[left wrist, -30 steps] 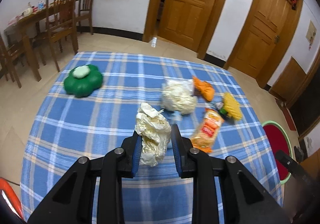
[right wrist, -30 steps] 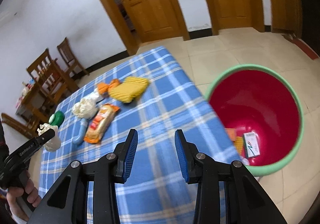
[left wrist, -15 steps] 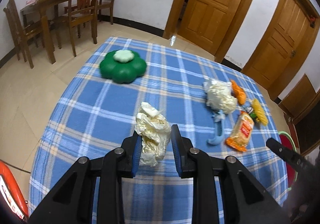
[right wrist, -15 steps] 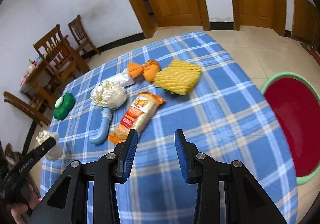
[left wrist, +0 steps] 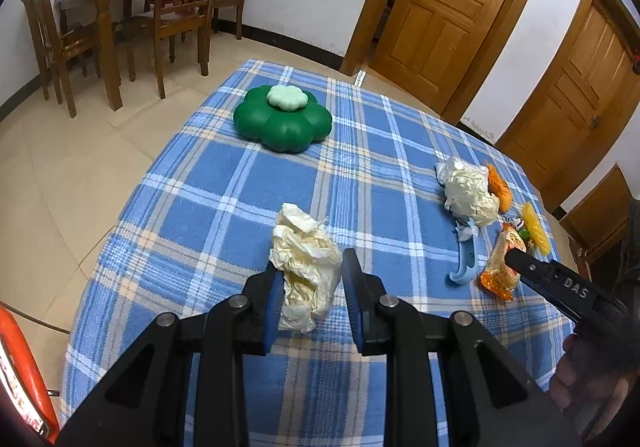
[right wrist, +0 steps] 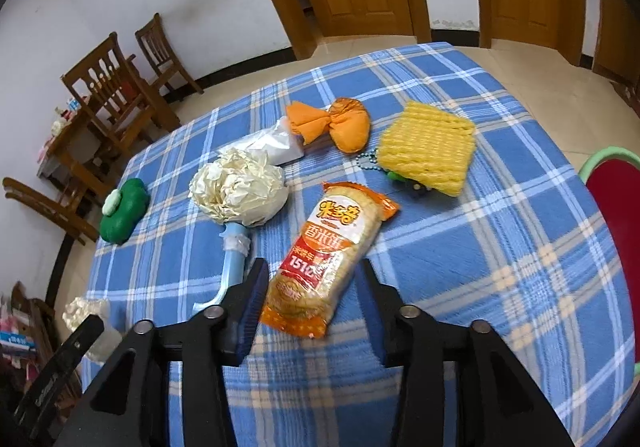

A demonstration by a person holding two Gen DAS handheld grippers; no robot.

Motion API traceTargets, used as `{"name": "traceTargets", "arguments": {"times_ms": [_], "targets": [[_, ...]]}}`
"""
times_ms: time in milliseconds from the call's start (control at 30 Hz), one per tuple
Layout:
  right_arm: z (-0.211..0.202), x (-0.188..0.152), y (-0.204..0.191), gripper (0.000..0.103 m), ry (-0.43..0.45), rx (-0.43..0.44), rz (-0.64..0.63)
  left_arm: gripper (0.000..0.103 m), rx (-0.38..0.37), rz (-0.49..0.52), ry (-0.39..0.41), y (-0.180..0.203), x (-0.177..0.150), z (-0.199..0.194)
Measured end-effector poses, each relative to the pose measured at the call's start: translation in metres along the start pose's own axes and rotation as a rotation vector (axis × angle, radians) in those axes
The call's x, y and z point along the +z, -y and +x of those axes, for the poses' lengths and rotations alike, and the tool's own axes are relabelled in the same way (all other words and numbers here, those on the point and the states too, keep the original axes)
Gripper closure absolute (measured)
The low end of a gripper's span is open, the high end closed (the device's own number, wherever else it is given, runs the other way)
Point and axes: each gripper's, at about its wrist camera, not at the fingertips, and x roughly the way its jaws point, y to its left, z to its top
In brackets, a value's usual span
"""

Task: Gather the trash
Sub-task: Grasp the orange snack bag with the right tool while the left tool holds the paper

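My left gripper [left wrist: 310, 295] is shut on a crumpled cream paper wad [left wrist: 306, 259] and holds it above the blue plaid tablecloth [left wrist: 224, 203]. My right gripper [right wrist: 310, 303] is open, its fingers either side of the near end of an orange cracker packet [right wrist: 328, 259] lying on the cloth. A second crumpled paper ball [right wrist: 240, 187], a blue hook-shaped handle [right wrist: 232, 267], an orange cloth bundle [right wrist: 332, 123] and a yellow foam net [right wrist: 428, 147] lie beyond it. The red bin with a green rim [right wrist: 612, 183] stands off the table's right edge.
A green flower-shaped box [left wrist: 282, 121] sits at the far left of the table. Wooden chairs and a dining table [left wrist: 120, 7] stand behind on the tiled floor. Wooden doors [left wrist: 432, 3] line the far wall. A white plastic wrapper [right wrist: 272, 143] lies by the orange bundle.
My right gripper has swung from the red bin back over the table and come down around the cracker packet. My left gripper has kept the paper wad and shifted back to the left.
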Motion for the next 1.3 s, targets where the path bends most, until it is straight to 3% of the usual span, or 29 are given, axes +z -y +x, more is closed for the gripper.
{"name": "traceTargets", "arguments": {"times_ms": [400,533,600,733,1033,1300], "targets": [[0.015,0.002,-0.007,0.054,0.002,-0.065,-0.053,0.075,-0.011,0.018,-0.009,0.007,-0.003,0.002],[0.014,0.001,-0.004,0.054,0.001,-0.043,-0.063,0.075,-0.019,0.033,-0.008,0.013,-0.005,-0.001],[0.012,-0.001,0.000,0.062,-0.001,-0.028,-0.063,0.075,-0.022,0.041,-0.005,0.015,-0.005,-0.003],[0.006,-0.006,0.008,0.063,-0.001,0.003,-0.050,0.075,-0.032,0.057,-0.004,0.022,-0.007,-0.005],[-0.035,-0.022,0.042,0.063,0.031,0.047,0.012,0.075,-0.056,0.091,-0.002,0.042,-0.012,-0.011],[-0.079,-0.032,0.079,0.063,0.117,0.011,0.061,0.075,-0.085,0.126,-0.002,0.062,-0.015,-0.018]]}}
